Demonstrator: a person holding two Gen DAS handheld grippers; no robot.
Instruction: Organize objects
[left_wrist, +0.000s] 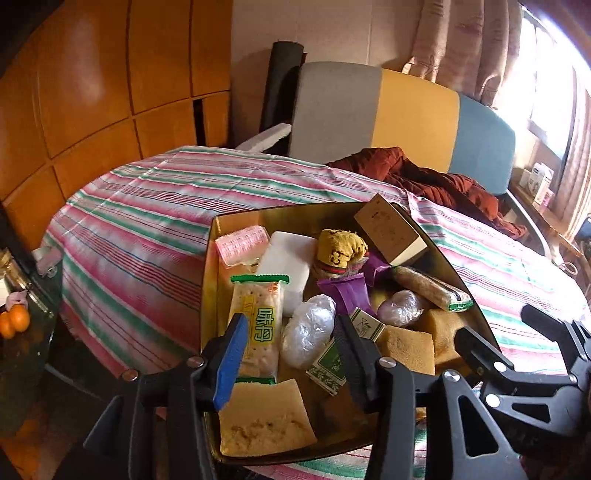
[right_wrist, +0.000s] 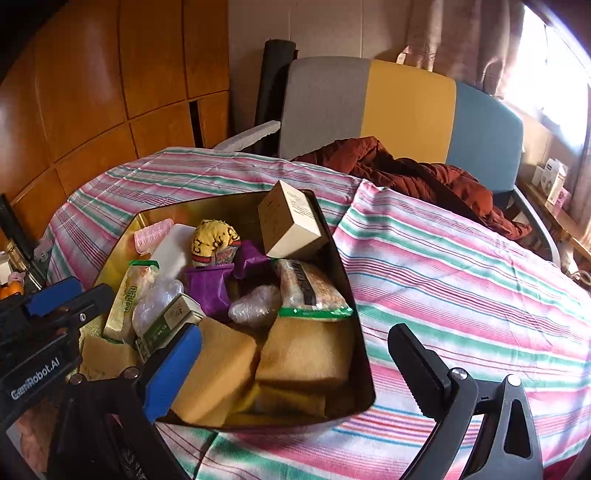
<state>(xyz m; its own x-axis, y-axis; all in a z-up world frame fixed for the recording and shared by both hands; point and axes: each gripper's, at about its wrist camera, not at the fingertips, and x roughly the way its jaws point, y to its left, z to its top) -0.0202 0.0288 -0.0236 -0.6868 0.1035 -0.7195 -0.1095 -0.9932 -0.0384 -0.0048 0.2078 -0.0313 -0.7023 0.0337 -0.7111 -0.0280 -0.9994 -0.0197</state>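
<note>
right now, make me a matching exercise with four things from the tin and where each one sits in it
Things:
1. cardboard box
2. cracker packet
3. purple wrapper
4. pink packet

Places:
A. far left corner
B. middle of the tin
C. propped against the far right corner
D. along the left side, in front of the left tool

Pairs: 1-C, 2-D, 3-B, 4-A
</note>
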